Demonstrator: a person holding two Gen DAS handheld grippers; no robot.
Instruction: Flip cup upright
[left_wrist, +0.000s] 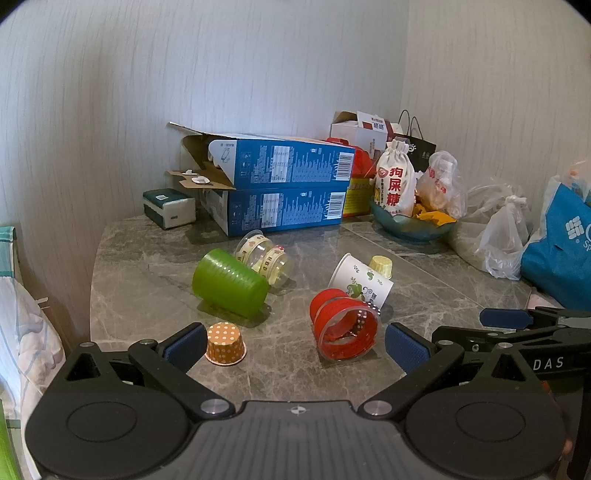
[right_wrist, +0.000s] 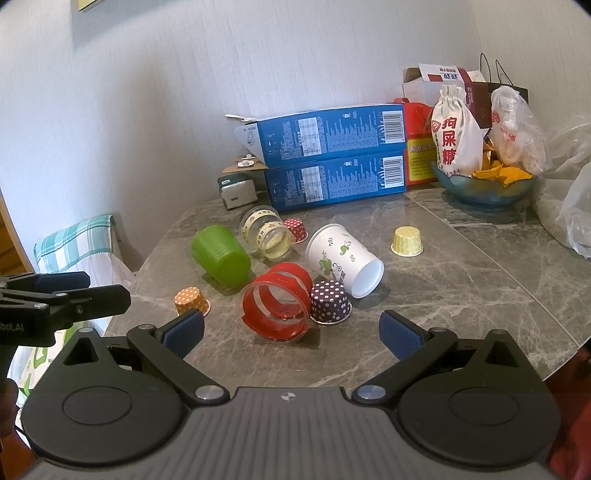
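Several cups lie on their sides on the grey marble table (left_wrist: 280, 373): a green ribbed cup (left_wrist: 229, 282) (right_wrist: 221, 256), a clear cup with cream bands (left_wrist: 264, 257) (right_wrist: 266, 232), a clear cup with red bands (left_wrist: 345, 326) (right_wrist: 277, 304) and a white paper cup with leaf print (left_wrist: 360, 282) (right_wrist: 343, 260). My left gripper (left_wrist: 295, 345) is open, low over the table, with the red-banded cup between its fingers just ahead. My right gripper (right_wrist: 291, 330) is open, just short of the same cup.
Small paper baking cups stand upside down: orange (left_wrist: 225, 344) (right_wrist: 192, 301), yellow (left_wrist: 381, 266) (right_wrist: 407, 241), purple (right_wrist: 330, 302), red (right_wrist: 296, 229). Two stacked blue boxes (left_wrist: 284, 188), a tissue pack (left_wrist: 169, 207), a bowl of snacks (left_wrist: 412, 221) and plastic bags (left_wrist: 502, 236) line the back and right.
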